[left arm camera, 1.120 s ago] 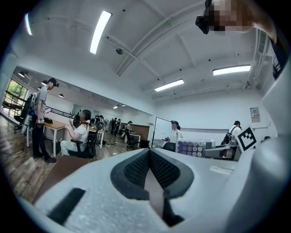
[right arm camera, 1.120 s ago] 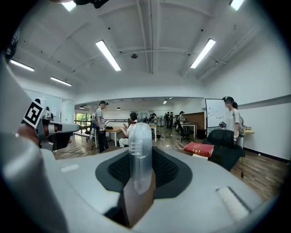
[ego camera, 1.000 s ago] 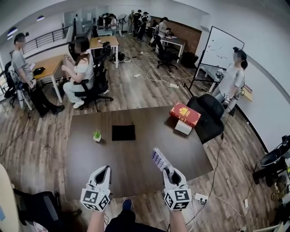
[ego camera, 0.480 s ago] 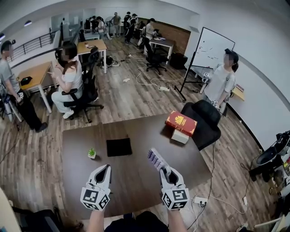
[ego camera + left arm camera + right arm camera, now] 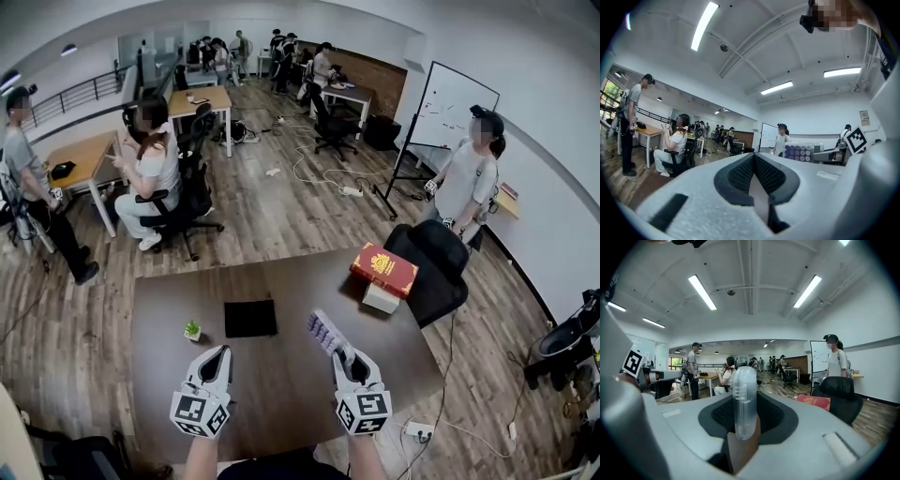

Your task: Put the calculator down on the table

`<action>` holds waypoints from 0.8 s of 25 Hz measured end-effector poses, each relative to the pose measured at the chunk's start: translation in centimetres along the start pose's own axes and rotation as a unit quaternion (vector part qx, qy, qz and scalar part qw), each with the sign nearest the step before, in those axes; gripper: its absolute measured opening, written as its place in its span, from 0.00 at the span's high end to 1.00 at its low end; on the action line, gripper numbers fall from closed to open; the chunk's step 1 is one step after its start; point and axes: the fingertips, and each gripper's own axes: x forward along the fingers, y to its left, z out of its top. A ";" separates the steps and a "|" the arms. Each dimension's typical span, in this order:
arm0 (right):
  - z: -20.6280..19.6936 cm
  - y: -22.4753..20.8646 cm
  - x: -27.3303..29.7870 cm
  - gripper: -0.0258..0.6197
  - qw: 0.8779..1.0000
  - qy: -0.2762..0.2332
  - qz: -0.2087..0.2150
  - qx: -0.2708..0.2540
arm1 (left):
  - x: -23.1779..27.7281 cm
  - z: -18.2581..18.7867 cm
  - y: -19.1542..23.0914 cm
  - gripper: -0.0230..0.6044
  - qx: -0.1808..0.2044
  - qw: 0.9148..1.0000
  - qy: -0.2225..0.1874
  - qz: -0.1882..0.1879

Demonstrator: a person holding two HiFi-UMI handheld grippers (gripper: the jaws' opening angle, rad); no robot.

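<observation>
Table (image 5: 272,384); calculator (image 5: 743,394) edge-on in right gripper view

I count two tools, the left tool (image 5: 216,358) and the right tool (image 5: 344,356), and one calculator (image 5: 328,331). There is one dark table (image 5: 272,380) in front of me. On it I count one small potted plant (image 5: 192,330), one flat black pad (image 5: 250,319), one red book (image 5: 383,269) and one white box (image 5: 380,298). One black office chair (image 5: 433,262) stands at the table's right edge, and one whiteboard (image 5: 447,108) stands further back. Nearby I count three people: one seated person (image 5: 155,173), one standing person on the left (image 5: 28,169) and one standing person on the right (image 5: 466,178). More people stand at the far end of the room, too small for me to count.
</observation>
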 end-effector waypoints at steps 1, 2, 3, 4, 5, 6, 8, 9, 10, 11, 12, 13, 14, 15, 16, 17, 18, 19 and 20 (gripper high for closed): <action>0.2 -0.3 0.5 0.78 1.000 -0.001 0.004 -0.002 | 0.5 0.1 0.0 0.97 0.000 1.000 -0.001 0.002; 0.5 -0.6 0.9 0.78 1.000 -0.002 0.008 -0.004 | 1.0 0.2 -0.1 0.97 0.001 1.000 -0.002 0.003; 0.6 -0.9 1.4 0.78 1.000 -0.003 0.010 -0.004 | 1.5 0.3 -0.2 0.97 0.002 1.000 -0.004 0.004; 0.7 -1.3 1.9 0.78 1.000 -0.004 0.012 -0.004 | 2.1 0.4 -0.4 0.97 0.003 1.000 -0.005 0.003; 0.8 -1.7 2.4 0.78 1.000 -0.004 0.014 -0.002 | 2.6 0.5 -0.5 0.97 0.004 1.000 -0.006 0.002; 0.7 -2.0 2.8 0.78 1.000 -0.004 0.015 0.000 | 3.1 0.5 -0.7 0.97 0.006 1.000 -0.007 0.001; 0.6 -2.5 3.7 0.78 1.000 -0.002 0.019 0.004 | 3.8 0.5 -0.7 0.97 0.008 1.000 -0.009 0.005; 0.5 -2.6 4.1 0.78 1.000 0.000 0.022 0.006 | 4.0 0.5 -0.5 0.97 0.008 1.000 -0.010 0.009; 0.5 -2.7 4.4 0.78 1.000 0.001 0.025 0.009 | 4.2 0.5 -0.3 0.97 0.007 1.000 -0.012 0.015; 0.5 -2.8 4.7 0.78 0.999 0.001 0.029 0.012 | 4.3 0.6 -0.1 0.97 0.006 1.000 -0.014 0.020; 0.6 -2.8 5.1 0.78 0.999 0.001 0.034 0.018 | 4.5 0.7 0.1 0.97 0.006 1.000 -0.015 0.024; 0.7 -2.9 5.5 0.78 0.999 0.000 0.038 0.029 | 4.6 0.9 0.3 0.97 0.006 0.999 -0.016 0.027; 0.6 -3.0 5.8 0.78 0.998 -0.001 0.042 0.047 | 4.7 0.9 0.4 0.97 0.006 0.999 -0.016 0.028; 0.4 -3.2 6.1 0.78 0.996 -0.002 0.049 0.076 | 4.8 0.9 0.4 0.97 0.006 0.999 -0.016 0.030; 0.1 -3.5 6.4 0.78 0.992 -0.002 0.056 0.113 | 4.9 0.8 0.4 0.97 0.006 0.999 -0.016 0.031; -0.2 -3.7 6.6 0.78 0.986 -0.002 0.065 0.154 | 5.0 0.7 0.4 0.97 0.005 0.999 -0.017 0.033; -0.4 -3.9 6.9 0.78 0.979 -0.004 0.075 0.192 | 5.1 0.6 0.4 0.97 0.005 0.999 -0.018 0.036; -0.6 -3.9 7.0 0.78 0.972 -0.006 0.084 0.221 | 5.1 0.6 0.5 0.97 0.004 0.999 -0.019 0.037; -0.7 -3.9 7.2 0.78 0.967 -0.007 0.089 0.240 | 5.1 0.6 0.5 0.97 0.004 0.999 -0.020 0.039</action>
